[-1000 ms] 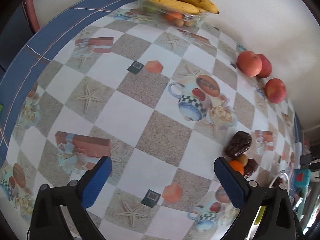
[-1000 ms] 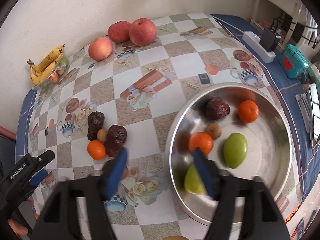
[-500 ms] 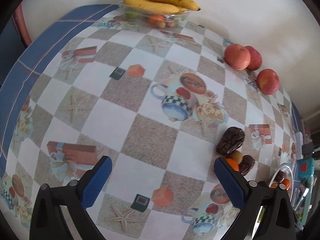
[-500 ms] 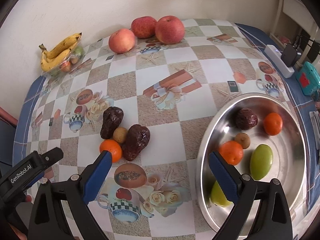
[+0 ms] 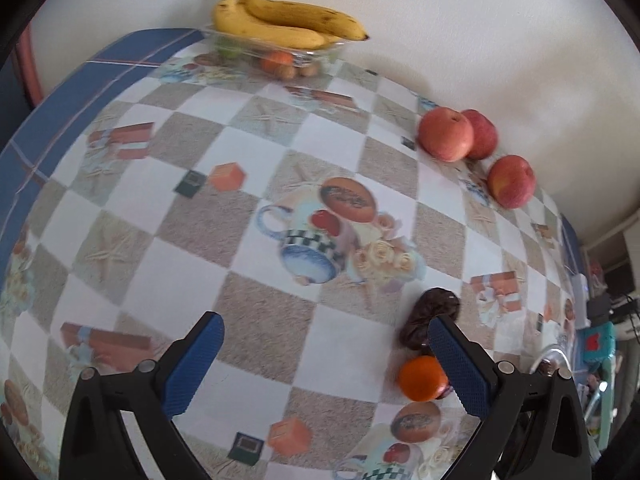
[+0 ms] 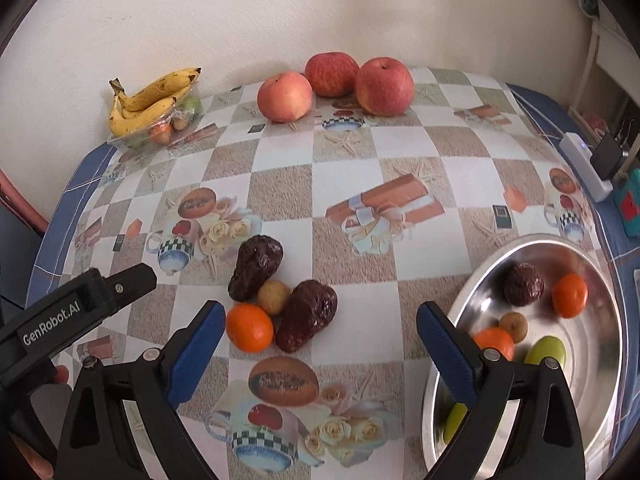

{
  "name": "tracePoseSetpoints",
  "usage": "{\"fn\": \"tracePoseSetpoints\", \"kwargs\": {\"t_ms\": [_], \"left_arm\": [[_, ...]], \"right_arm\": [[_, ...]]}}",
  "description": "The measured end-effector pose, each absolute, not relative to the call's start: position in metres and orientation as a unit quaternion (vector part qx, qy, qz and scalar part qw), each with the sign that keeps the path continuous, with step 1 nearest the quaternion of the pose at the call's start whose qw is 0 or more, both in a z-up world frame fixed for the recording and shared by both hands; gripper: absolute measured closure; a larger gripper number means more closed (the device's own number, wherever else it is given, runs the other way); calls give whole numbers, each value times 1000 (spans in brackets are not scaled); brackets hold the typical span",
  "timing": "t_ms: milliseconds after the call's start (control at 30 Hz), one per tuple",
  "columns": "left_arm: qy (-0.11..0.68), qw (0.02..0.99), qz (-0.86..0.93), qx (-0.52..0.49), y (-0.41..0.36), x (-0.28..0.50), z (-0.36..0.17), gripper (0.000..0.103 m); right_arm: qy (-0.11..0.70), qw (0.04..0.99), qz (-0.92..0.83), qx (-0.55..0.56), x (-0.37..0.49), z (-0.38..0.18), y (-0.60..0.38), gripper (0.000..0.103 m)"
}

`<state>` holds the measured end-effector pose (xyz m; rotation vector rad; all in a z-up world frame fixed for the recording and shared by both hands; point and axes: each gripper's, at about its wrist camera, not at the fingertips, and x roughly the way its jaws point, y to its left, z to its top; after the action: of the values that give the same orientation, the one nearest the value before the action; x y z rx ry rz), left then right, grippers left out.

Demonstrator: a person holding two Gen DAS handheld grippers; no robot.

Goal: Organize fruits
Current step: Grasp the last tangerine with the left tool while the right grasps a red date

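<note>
Evidently sorting into the bowl (image 6: pixel 600 432) continues: right gripper (image 6: pixel 320 334) gapes wide and empty over the tangerine (image 6: pixel 250 327); left gripper (image 5: pixel 326 350) likewise holds nothing.

The left tongs (image 5: pixel 324 360) are spread wide, their two blue-padded fingers (image 5: pixel 194 364) far apart with nothing between them. The black finger arms angle outward from the bottom of the left wrist view, and the tongs are tilted down toward the surface (image 5: pixel 264 320), raised above it. The right tongs (image 6: pixel 318 354) are likewise spread wide and hold nothing, one blue pad (image 6: pixel 196 350) at each side of the right wrist view, hovering over the surface and pointing forward and down. In that same view the left tongs' black body shows at the left edge, well apart from the right tongs.
</note>
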<state>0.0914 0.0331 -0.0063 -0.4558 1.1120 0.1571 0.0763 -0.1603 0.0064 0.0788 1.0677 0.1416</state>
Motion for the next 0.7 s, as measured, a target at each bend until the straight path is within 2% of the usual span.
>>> {"fn": "tracePoseSetpoints", "kwargs": {"t_ms": [33, 100, 133, 233, 300, 400, 633, 700], "left_arm": [[525, 822, 73, -210, 31, 93, -7, 0], [526, 823, 77, -201, 27, 95, -7, 0], [525, 824, 74, -202, 26, 95, -8, 1], [529, 818, 53, -221, 23, 97, -13, 2], [537, 811, 45, -227, 21, 98, -19, 9], [552, 802, 36, -226, 14, 101, -28, 13], [565, 789, 22, -242, 5, 101, -40, 16], [565, 788, 15, -245, 2, 101, -39, 21]], "right_arm": [[508, 858, 67, 37, 77, 6, -160, 9], [505, 860, 65, 38, 79, 4, -161, 25], [505, 860, 62, 39, 80, 4, -161, 29], [511, 856, 65, 50, 85, -2, -164, 31], [514, 853, 68, 58, 86, -5, -165, 45], [525, 846, 69, 63, 91, -14, -165, 48], [549, 828, 81, 76, 98, -36, -164, 53], [556, 824, 80, 76, 98, -40, -163, 64]]}}
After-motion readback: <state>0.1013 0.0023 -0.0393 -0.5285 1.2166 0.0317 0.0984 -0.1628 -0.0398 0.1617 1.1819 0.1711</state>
